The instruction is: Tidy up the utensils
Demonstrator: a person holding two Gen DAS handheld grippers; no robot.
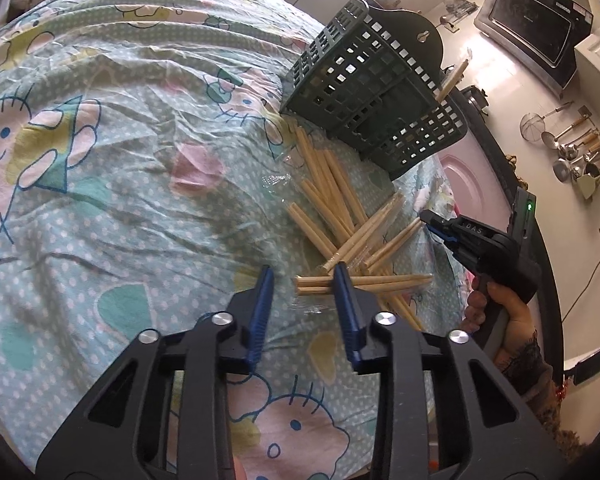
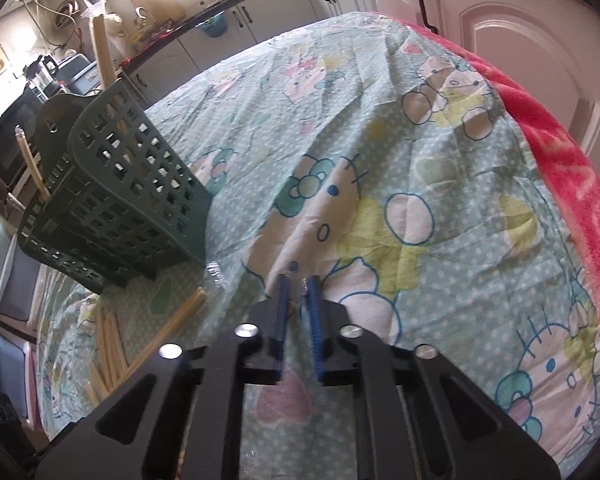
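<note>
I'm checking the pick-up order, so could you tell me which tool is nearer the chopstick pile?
Left. The left tool hangs open at the pile of chopsticks, over its near ends; the right tool sits at its far edge.

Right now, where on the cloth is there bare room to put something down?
Free: the wide stretch of cloth left of the chopstick pile, and in the right wrist view the cloth between the green basket and the red blanket edge. Crowded: the strip from the basket's foot down to the left gripper, covered in chopsticks and plastic wrap.
</note>
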